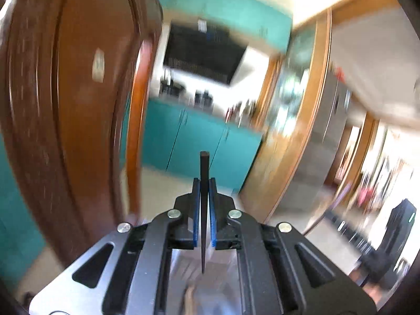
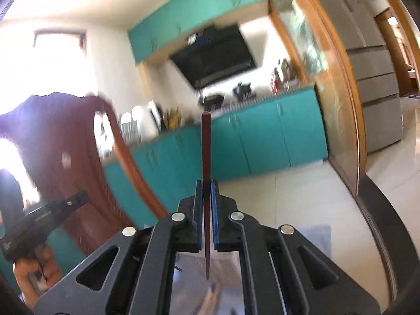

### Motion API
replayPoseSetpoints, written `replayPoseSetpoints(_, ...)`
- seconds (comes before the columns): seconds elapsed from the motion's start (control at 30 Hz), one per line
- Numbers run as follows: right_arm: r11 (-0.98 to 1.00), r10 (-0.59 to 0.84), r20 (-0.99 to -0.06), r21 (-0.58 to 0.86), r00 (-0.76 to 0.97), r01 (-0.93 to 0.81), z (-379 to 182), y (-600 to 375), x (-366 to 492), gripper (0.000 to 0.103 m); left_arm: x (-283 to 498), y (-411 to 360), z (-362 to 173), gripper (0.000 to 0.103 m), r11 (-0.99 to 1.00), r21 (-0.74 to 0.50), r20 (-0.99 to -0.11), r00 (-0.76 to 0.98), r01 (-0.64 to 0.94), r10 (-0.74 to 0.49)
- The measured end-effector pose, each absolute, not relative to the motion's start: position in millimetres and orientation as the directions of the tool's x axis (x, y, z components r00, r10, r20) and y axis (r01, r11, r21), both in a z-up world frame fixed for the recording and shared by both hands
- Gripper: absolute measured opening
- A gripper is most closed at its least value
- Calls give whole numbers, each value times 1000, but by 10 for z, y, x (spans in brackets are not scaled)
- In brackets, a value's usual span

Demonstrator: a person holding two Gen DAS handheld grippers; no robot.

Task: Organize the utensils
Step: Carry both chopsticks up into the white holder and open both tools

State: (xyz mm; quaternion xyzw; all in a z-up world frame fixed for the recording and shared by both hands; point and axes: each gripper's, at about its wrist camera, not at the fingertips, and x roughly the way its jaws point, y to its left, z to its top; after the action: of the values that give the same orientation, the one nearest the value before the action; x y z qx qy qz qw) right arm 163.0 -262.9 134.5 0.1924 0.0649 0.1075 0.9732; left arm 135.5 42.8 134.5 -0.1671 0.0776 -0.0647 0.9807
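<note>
Seemingly mid-carry, the left gripper [image 1: 204, 183] has its jaws clamped on a black chopstick [image 1: 204, 168] and the right gripper [image 2: 207, 186] on a red chopstick [image 2: 205, 141], both needing a holder found next.

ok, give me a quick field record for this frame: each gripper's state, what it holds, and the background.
left gripper: shut on black chopstick, thick end pointing up and away
right gripper: shut on dark red chopstick, thick end pointing up and away
left gripper in right view: at the left edge, held by a hand
background: teal cabinets, black range hood, steel fridge, wooden door
image quality: motion blur
</note>
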Motion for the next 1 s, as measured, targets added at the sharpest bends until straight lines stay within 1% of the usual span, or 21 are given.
replayPoseSetpoints(0.07,910,182,-43,385,982,-152,1361,-2581,1710,7,1365,439,1416,7,932,-354,-29,995,82,-98)
replayPoseSetpoints(0.13,915,157,-36,380,987,-131,1308,-2487,1794,7,1461,398,1375,7,937,-345,-18,998,51,-62)
replayPoseSetpoints(0.2,923,159,-59,362,986,-127,1213,-2418,1904,7,1647,352,1229,7,936,-351,-61,997,29,-54)
replayPoseSetpoints(0.3,950,141,-121,295,983,-100,1045,-2254,2051,7,1812,306,1053,7,940,-341,-122,991,9,-53)
replayPoseSetpoints(0.4,967,140,-165,234,976,-99,938,-2114,2104,7,1932,222,950,7,958,-287,-154,988,-14,-32)
replayPoseSetpoints(0.57,978,143,-212,177,967,-106,802,-1992,2050,7,2057,129,771,7,965,-262,-208,977,-16,-40)
replayPoseSetpoints(0.67,984,128,-210,150,969,-97,825,-1961,2001,11,2050,78,718,7,968,-250,-217,974,8,-64)
replayPoseSetpoints(0.73,983,131,-197,154,972,-101,865,-1984,1967,18,2004,63,715,7,972,-234,-210,976,15,-65)
replayPoseSetpoints(0.83,980,137,-160,168,978,-110,949,-2051,1823,26,1924,72,721,17,976,-216,-199,978,17,-61)
replayPoseSetpoints(0.9,978,153,-117,158,981,-133,1010,-2085,1642,29,1806,102,700,31,976,-217,-185,981,20,-61)
replayPoseSetpoints(0.97,975,189,-78,137,979,-178,1005,-2096,1443,33,1694,152,640,36,978,-208,-188,980,23,-63)
replayPoseSetpoints(1.0,971,213,-70,122,975,-203,978,-2093,1360,38,1672,157,602,38,980,-197,-198,979,19,-58)
